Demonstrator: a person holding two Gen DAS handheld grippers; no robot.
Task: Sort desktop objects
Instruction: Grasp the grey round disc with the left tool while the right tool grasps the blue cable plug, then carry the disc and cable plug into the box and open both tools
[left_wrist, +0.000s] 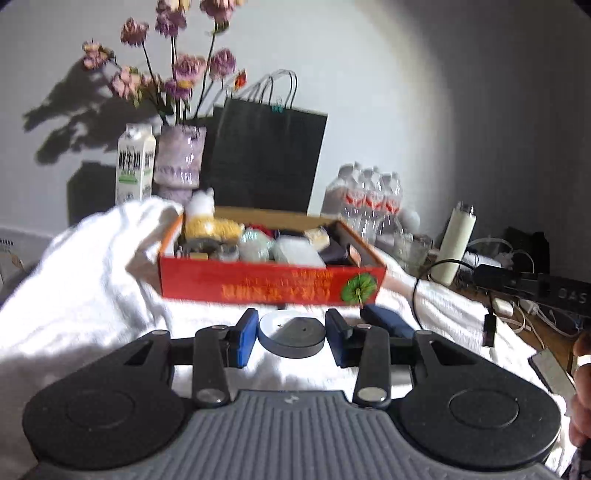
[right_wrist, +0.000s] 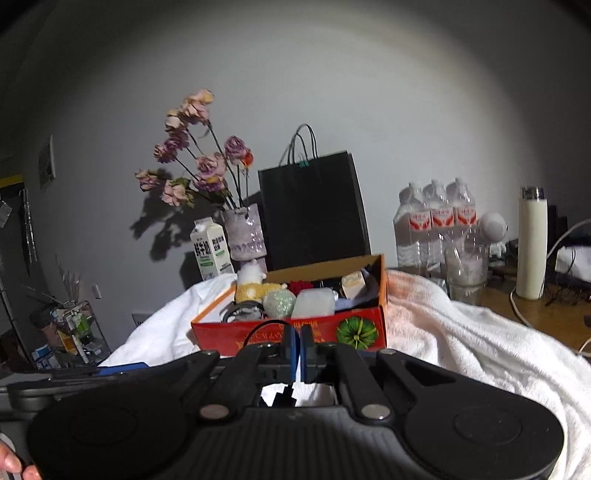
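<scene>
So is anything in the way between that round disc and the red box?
Nothing visible. The round disc sits between the fingers of the left gripper, and only bare white towel lies before the red box.

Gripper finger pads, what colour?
Blue pads; clearest in the left wrist view.

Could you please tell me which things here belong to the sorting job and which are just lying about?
Part of the job:
- red box with small items
- round disc gripped by the left claw
- thin black cable pinched in the right claw

Lying about:
- milk carton
- flower vase
- black paper bag
- water bottles
- white flask
</scene>
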